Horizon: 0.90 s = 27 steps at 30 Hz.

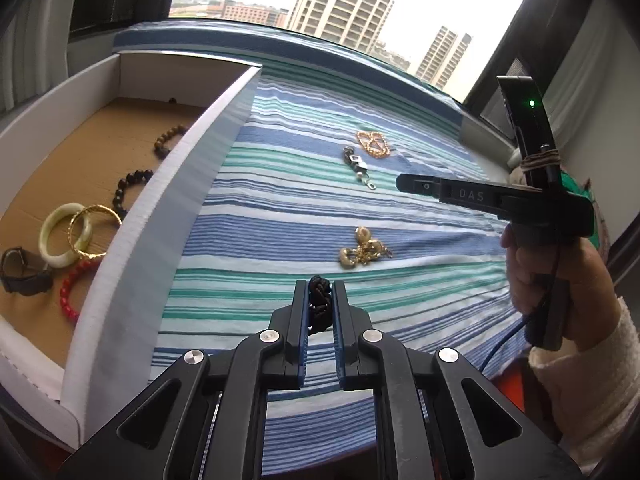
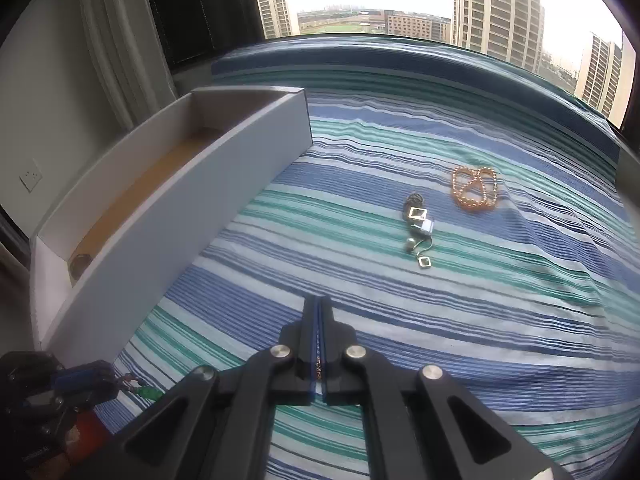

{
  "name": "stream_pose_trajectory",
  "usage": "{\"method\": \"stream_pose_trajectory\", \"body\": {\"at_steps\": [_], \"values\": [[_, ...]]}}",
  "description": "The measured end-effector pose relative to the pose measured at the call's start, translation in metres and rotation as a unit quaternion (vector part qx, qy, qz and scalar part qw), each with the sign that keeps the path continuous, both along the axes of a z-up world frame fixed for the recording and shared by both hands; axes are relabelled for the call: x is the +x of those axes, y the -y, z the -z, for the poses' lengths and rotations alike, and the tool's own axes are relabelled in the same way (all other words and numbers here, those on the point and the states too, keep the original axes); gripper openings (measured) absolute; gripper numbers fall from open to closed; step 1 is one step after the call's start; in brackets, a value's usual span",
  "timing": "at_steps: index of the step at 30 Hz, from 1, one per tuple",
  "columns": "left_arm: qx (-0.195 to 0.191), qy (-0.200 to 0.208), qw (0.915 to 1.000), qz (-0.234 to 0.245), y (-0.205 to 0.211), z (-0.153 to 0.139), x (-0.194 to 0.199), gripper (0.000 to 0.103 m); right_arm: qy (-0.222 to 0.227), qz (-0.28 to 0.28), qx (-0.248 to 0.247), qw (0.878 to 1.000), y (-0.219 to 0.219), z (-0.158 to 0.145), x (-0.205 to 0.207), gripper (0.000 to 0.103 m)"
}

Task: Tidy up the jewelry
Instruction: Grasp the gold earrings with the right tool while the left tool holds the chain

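The step in hand looked like carrying pieces from the striped bedspread (image 1: pixel 280 200) to the white box (image 1: pixel 132 264) on its left side. The left gripper (image 1: pixel 320 304) was clamped on a dark braided bracelet (image 1: pixel 319 300), held clear of the cloth. The right gripper (image 2: pixel 317 320) was pressed shut, with a thin gold chain (image 2: pixel 318 364) showing between its pads. Next, each would probably need to swing over the box wall and let go above the cardboard floor, where bangles (image 1: pixel 80 232) and beaded bracelets (image 1: pixel 132 192) already lay. A gold cluster (image 1: pixel 362 248), a charm piece (image 2: pixel 418 232) and an orange bead strand (image 2: pixel 474 188) remained on the bed. Beyond stood a window (image 2: pixel 360 0) with tower blocks.
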<state>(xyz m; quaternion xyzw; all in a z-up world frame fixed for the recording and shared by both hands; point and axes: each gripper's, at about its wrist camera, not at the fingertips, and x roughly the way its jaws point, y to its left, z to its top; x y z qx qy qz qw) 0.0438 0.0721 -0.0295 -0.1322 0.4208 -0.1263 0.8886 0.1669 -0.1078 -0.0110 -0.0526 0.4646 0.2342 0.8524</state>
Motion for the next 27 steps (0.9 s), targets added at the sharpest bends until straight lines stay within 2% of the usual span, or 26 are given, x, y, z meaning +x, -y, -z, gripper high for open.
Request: {"method": "stream_pose_trajectory", "body": {"at_steps": [8, 10, 12, 14, 21, 27], "values": [[-0.005, -0.008, 0.9999, -0.007, -0.007, 0.002, -0.002, 0.009, -0.031, -0.011, 0.017, 0.999, 0.002, 0.016, -0.006, 0.002], [-0.006, -0.01, 0.9999, -0.009, -0.01, 0.002, -0.006, 0.009, -0.041, -0.009, 0.02, 0.999, 0.005, 0.02, -0.006, 0.007], [-0.007, -0.012, 0.9998, -0.012, -0.009, 0.002, -0.005, 0.009, -0.046, -0.005, 0.023, 0.999, 0.008, 0.023, -0.006, 0.028], [-0.01, -0.014, 0.9997, -0.015, -0.011, 0.003, -0.005, 0.009, -0.049, 0.001, 0.027, 0.998, 0.012, 0.024, -0.006, 0.036], [-0.016, -0.011, 0.9995, -0.023, -0.018, 0.001, -0.007, 0.008, -0.071, 0.032, 0.059, 0.995, 0.04, 0.022, 0.008, 0.036], [-0.02, -0.015, 0.9994, -0.024, -0.02, 0.005, -0.007, 0.008, -0.151, 0.024, 0.032, 0.988, 0.035, 0.059, 0.021, 0.036]]}}
